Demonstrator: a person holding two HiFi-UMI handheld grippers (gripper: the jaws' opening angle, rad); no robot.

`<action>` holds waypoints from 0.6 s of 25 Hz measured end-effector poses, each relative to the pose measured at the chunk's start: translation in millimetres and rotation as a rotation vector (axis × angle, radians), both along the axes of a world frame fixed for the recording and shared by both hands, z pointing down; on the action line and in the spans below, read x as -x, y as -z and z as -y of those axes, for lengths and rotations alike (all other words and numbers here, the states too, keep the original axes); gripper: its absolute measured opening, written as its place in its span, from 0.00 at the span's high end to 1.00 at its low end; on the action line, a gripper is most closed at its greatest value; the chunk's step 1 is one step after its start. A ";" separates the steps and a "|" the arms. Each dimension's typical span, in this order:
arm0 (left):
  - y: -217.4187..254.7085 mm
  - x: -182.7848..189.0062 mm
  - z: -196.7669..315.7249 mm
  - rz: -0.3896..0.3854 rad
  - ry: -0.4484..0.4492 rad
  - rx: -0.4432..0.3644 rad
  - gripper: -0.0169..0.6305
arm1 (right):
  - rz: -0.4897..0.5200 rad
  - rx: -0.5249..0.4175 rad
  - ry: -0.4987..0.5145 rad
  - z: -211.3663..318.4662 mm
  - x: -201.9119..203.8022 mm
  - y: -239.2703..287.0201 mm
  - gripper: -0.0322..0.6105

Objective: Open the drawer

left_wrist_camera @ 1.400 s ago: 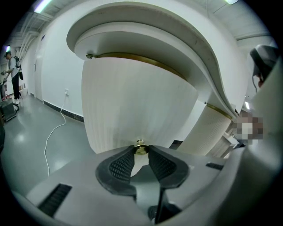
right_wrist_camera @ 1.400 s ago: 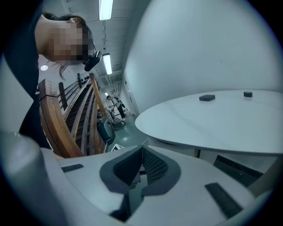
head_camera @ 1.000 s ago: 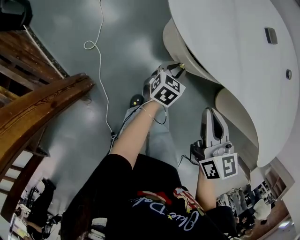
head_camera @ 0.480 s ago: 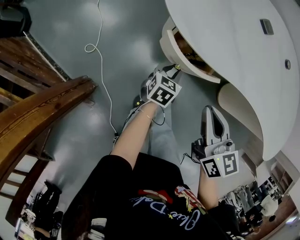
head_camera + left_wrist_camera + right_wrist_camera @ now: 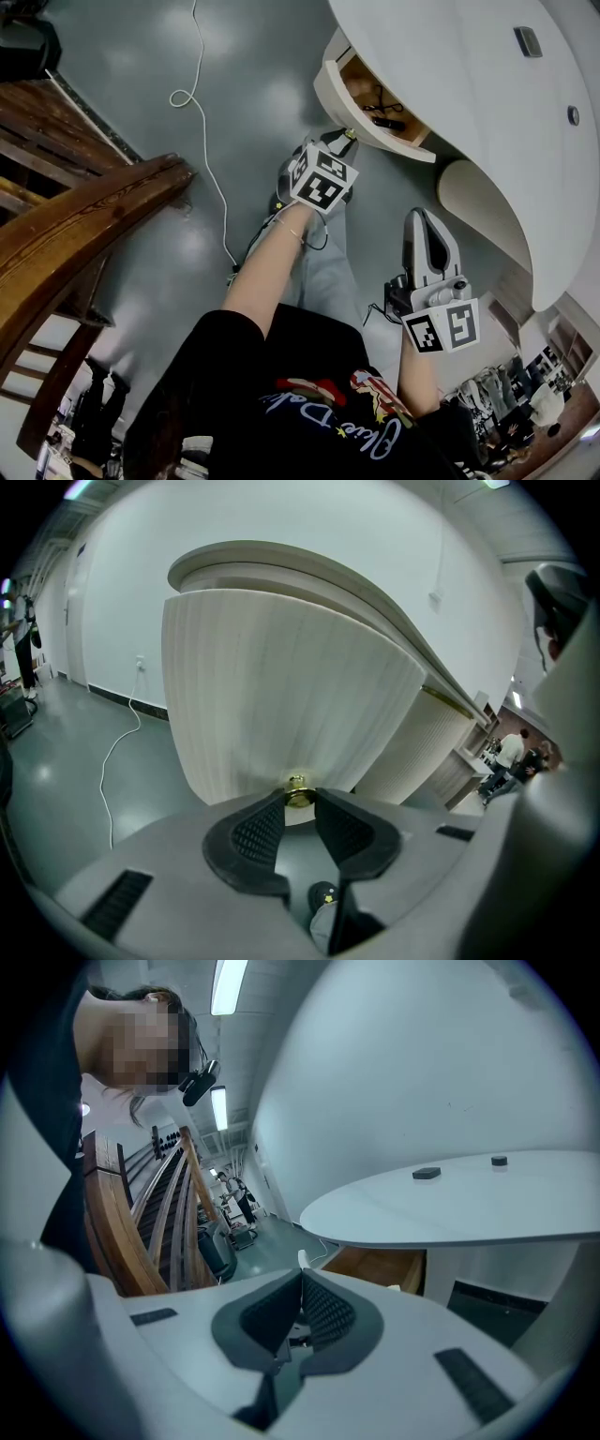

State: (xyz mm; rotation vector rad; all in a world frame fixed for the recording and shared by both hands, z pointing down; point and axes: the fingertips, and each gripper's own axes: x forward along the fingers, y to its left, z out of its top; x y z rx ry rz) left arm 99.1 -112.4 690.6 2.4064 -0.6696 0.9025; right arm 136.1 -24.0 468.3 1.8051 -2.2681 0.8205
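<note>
A white curved drawer (image 5: 330,89) stands pulled out from under the white desk top (image 5: 450,56), and its wooden inside shows small black items (image 5: 384,120). My left gripper (image 5: 349,137) is shut on the drawer's small brass knob (image 5: 351,133). In the left gripper view the knob (image 5: 298,792) sits pinched between the tips of the left gripper (image 5: 299,796), in front of the ribbed drawer front (image 5: 281,686). My right gripper (image 5: 424,217) hangs apart, lower right, shut on nothing. The right gripper view shows the right gripper (image 5: 301,1274) with its pads together, the open drawer (image 5: 380,1267) beyond.
A wooden stair rail (image 5: 84,216) runs along the left. A white cable (image 5: 202,122) lies on the grey floor. A second curved white panel (image 5: 483,220) sits under the desk beside my right gripper. Two small fittings (image 5: 528,41) sit on the desk top.
The drawer has slid out from under the desk and its inside now shows. My left gripper moved back with the knob. The right gripper barely shifted.
</note>
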 end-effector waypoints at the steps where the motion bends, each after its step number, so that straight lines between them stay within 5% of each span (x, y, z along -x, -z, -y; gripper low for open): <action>1: 0.1 2.0 -1.5 0.000 -0.001 0.000 0.82 | -0.001 -0.001 -0.001 -1.4 2.0 0.5 0.95; 15: -0.2 22.4 -22.5 0.009 -0.016 0.021 0.82 | -0.002 -0.009 -0.020 -10.5 17.6 5.5 0.95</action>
